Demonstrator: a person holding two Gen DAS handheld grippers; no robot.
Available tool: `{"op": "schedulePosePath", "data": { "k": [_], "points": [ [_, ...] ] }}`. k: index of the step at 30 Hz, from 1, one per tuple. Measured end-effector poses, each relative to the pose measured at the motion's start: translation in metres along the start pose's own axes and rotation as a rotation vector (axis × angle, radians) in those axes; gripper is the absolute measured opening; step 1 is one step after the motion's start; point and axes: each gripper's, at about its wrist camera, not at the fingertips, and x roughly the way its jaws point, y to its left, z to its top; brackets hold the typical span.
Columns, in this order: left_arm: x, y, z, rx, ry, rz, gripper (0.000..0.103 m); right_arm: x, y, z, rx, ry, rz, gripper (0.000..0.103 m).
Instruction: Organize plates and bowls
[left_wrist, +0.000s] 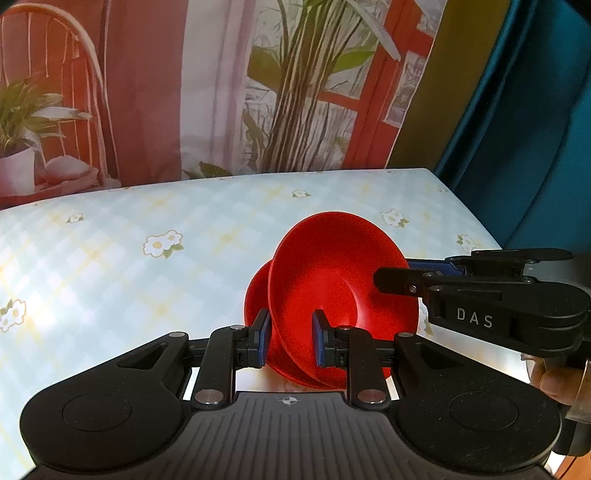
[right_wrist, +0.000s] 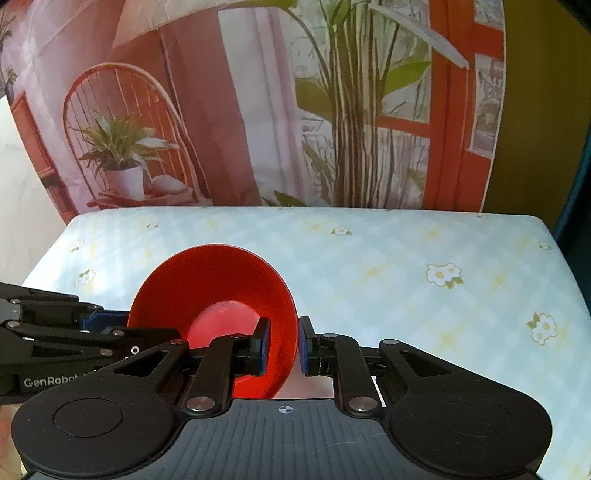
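Left wrist view first: two red dishes stand nearly on edge between the fingers, and the left gripper has its blue pads narrowed onto their lower rims. The larger red bowl is nearest, its hollow facing right; behind it, on the left pad's side, peeks a second red dish. Whether the pads clamp both rims or only one I cannot tell from here, but they are drawn in close and something red sits between them.

Coming in from the right, the right gripper reaches the bowl's far rim. Over to the right wrist view: its own fingers are pinched on the bowl's thin wall, one pad inside the hollow, the other outside against the back. The bowl hangs just ahead of the fingertips, tilted steeply, above the flowered tablecloth, its lighter red base showing left of the fingers.

Handling, as I judge it: this looks like light, stiff plastic, smooth and a bit slick, not likely to shatter. The thin flared rim is the natural hold, pads across the wall. Risk is pivoting; held at one rim point, a tilted bowl wants to swing, and two nested dishes may slide against each other.
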Motion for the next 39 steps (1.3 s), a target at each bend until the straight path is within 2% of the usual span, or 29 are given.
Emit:
{"op": "schedulePosePath", "data": {
  "k": [25,30,35,39],
  "points": [
    [0.003,0.004,-0.002,-0.024,0.003,0.016,0.026,0.007,0.001,-0.007,-0.005,0.012,-0.012,0.022],
    [0.000,0.011,-0.002,-0.046,-0.005,0.029,0.038,0.007,-0.002,-0.008,0.000,0.009,-0.023,0.027],
    [-0.005,0.019,0.001,-0.070,-0.017,0.036,0.039,0.006,-0.008,-0.010,0.021,0.004,-0.034,0.029],
    [-0.008,0.023,0.001,-0.093,-0.024,0.030,0.044,0.007,-0.013,-0.012,0.040,0.001,-0.033,0.031]
  ]
}}
